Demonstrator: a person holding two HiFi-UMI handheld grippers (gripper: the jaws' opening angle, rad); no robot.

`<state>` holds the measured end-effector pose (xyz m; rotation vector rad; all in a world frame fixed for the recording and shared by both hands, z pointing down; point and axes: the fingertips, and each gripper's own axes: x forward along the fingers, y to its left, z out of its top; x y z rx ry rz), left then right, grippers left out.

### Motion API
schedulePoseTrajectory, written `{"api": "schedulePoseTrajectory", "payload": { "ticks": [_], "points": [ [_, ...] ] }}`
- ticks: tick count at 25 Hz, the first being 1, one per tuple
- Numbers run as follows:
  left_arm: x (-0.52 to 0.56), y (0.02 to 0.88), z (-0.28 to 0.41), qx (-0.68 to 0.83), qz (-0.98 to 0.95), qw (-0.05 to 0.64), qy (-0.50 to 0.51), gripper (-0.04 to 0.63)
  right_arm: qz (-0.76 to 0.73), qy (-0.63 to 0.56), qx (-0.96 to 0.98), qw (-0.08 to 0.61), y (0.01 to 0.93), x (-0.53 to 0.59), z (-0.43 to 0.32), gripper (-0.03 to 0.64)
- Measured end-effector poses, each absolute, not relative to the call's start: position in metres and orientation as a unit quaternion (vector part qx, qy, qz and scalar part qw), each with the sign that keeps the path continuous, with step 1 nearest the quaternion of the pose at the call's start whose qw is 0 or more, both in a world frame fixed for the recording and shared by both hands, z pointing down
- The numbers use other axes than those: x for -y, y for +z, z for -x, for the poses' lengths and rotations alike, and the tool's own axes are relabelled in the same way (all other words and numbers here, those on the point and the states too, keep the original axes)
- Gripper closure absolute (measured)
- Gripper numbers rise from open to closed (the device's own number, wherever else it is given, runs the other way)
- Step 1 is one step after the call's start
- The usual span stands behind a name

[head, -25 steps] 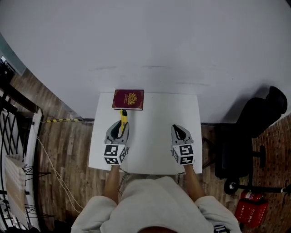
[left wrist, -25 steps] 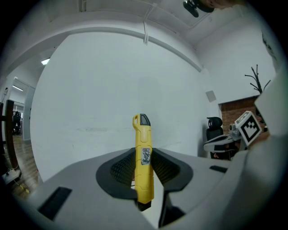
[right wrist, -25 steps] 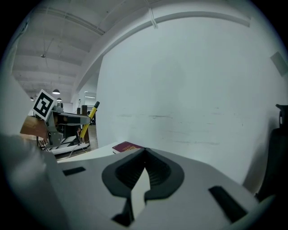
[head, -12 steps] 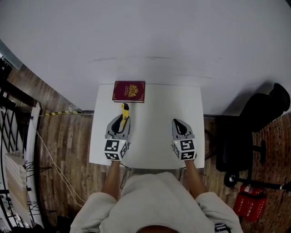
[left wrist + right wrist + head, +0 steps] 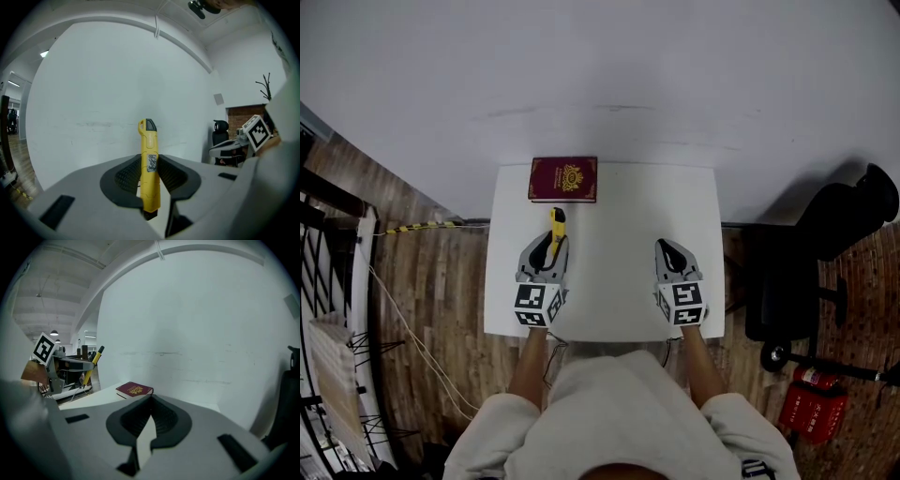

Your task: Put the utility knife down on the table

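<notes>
**Left claw is holding the knife over the desk**

The left claw (image 5: 550,246) is squeezing the yellow knife (image 5: 556,221) between its two pads. In the left gripper view the knife (image 5: 149,164) is standing straight up in the middle of the frame, with the claw (image 5: 150,174) gripping its lower half and the white wall (image 5: 117,84) showing behind it. In the head view the knife is sitting left of the middle, poking out past the claw tips toward the red book (image 5: 564,179). It is staying apart from the book. I cannot tell if it is touching the white desk (image 5: 619,216).

The right claw (image 5: 668,247) is hanging over the right side of the desk. Its jaws (image 5: 149,405) are pressing together at the tips and gripping nothing. A black chair (image 5: 825,253) is standing at the right edge.
</notes>
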<state>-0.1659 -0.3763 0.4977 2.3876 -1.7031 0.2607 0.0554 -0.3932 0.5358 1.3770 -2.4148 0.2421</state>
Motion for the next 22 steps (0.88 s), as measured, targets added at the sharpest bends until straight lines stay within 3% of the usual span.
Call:
{"api": "schedulePoseTrajectory", "payload": {
  "ticks": [22],
  "points": [
    [0.363,0.610,0.172,0.549,-0.798,0.174,0.177,0.486,-0.474,0.161,0.833,0.235,0.629,0.376,-0.057,0.620]
  ]
}}
